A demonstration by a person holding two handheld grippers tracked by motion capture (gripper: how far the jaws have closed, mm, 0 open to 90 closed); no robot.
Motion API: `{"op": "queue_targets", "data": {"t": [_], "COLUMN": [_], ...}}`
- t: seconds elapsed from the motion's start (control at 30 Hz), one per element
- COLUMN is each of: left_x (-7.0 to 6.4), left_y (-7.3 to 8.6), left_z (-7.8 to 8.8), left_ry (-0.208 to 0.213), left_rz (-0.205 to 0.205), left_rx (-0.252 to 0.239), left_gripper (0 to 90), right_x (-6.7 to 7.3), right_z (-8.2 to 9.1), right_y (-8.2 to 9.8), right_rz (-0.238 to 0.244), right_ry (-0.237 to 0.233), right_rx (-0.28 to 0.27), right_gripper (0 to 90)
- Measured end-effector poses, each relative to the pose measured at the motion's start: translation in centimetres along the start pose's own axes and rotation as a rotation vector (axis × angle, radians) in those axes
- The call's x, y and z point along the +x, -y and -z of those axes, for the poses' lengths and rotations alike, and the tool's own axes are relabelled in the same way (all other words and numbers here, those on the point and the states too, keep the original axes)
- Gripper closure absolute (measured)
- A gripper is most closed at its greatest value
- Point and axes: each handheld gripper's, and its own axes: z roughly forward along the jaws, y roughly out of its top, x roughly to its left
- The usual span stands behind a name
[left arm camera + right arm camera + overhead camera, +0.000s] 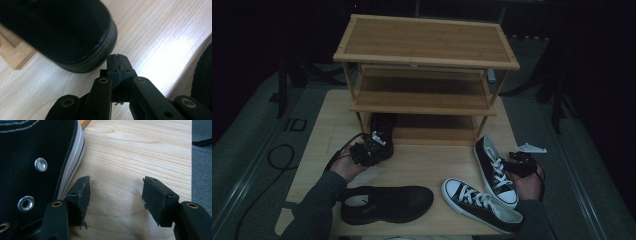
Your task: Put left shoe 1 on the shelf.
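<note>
Pale wooden worktop (422, 165) carrying a three-tier bamboo shoe rack (424, 70). The left gripper (371, 146) has its jaws pressed together with nothing between them, as the left gripper view shows (117, 65); it sits just behind the heel of a black low-cut shoe with a smooth rounded rubber sole (382, 131), whose toe reaches under the rack's lowest shelf. In the left gripper view this shoe's dark mesh upper and thick sole rim (75, 37) lie just ahead of the closed tips, apart from them. The right gripper (521, 164) stands with jaws spread wide and empty (115, 195), just beside a black canvas sneaker with white laces, white striped sole and metal eyelets (495, 170). A second matching sneaker (479, 202) and a second black shoe (384, 202) lie near the front edge.
</note>
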Motion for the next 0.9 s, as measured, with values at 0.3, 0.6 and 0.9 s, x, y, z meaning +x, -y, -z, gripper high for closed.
{"op": "queue_targets", "data": {"t": [0.3,0.6,0.9], "left_x": [0.0,1.2,2.1], "left_y": [-0.6,-0.7,-1.6], "left_z": [-1.8,-1.9,-2.2], "left_ry": [-0.021,-0.056,-0.090], "left_rz": [-0.027,0.035,0.061], "left_rx": [0.073,0.054,0.044], "left_gripper": [90.0,90.0,89.9], "right_x": [0.0,0.0,0.0], "right_z": [0.0,0.0,0.0], "right_y": [0.0,0.0,0.0], "right_rz": [0.000,0.000,0.000], "right_ry": [0.000,0.000,0.000], "right_rx": [0.000,0.000,0.000], "right_gripper": [39.4,39.4,39.4]}}
